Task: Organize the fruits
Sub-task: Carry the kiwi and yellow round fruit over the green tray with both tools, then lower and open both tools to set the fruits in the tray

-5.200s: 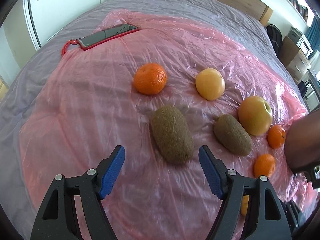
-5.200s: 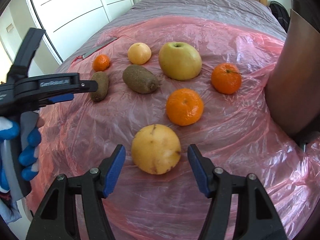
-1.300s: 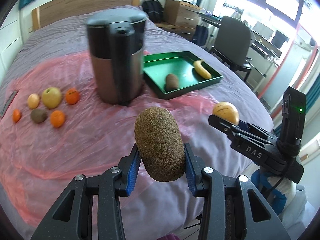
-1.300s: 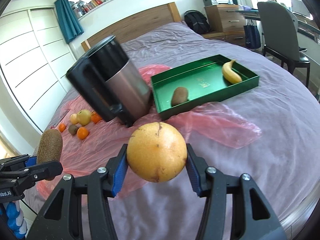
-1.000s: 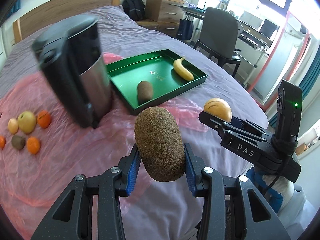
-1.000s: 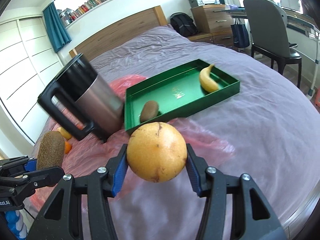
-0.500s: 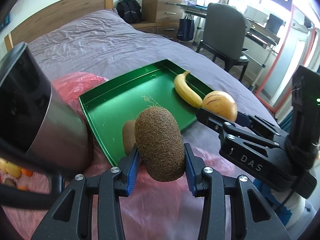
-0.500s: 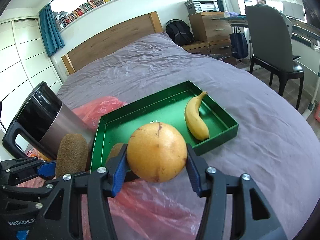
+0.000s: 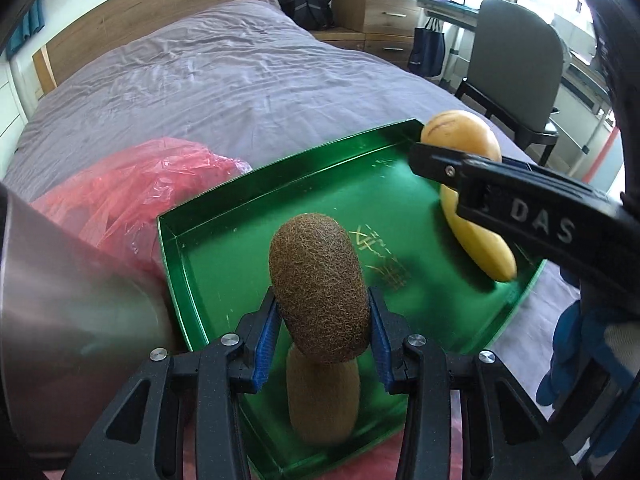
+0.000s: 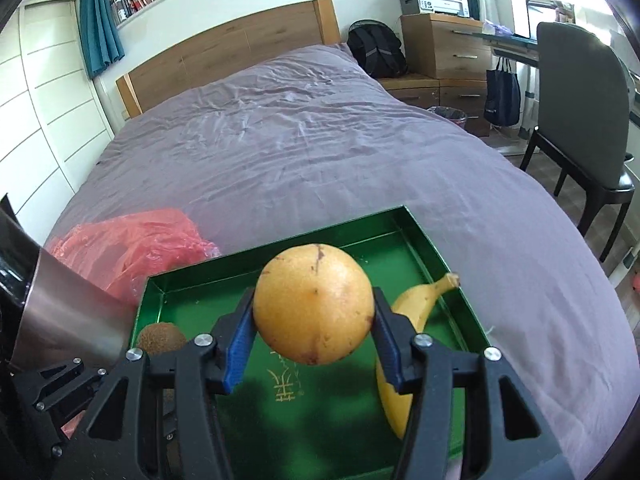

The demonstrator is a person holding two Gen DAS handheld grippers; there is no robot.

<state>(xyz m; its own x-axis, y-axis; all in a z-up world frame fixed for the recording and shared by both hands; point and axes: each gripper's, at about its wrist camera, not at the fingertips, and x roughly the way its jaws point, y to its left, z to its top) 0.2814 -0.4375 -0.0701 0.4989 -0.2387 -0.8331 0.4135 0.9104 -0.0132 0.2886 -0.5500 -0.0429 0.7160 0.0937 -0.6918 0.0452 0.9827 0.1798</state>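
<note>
Both grippers have advanced over the green tray [image 9: 172, 236] since half a second ago. Left gripper [image 9: 322, 340] clamps a kiwi [image 9: 318, 292] above the tray's second kiwi [image 9: 322, 400]. Right gripper [image 10: 314, 340] clamps a yellow-orange fruit [image 10: 314, 304]; banana [image 10: 420, 304] at 3 o'clock.

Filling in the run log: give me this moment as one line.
left gripper: shut on kiwi | right gripper: shut on orange | both over tray | in tray: second kiwi, banana
</note>
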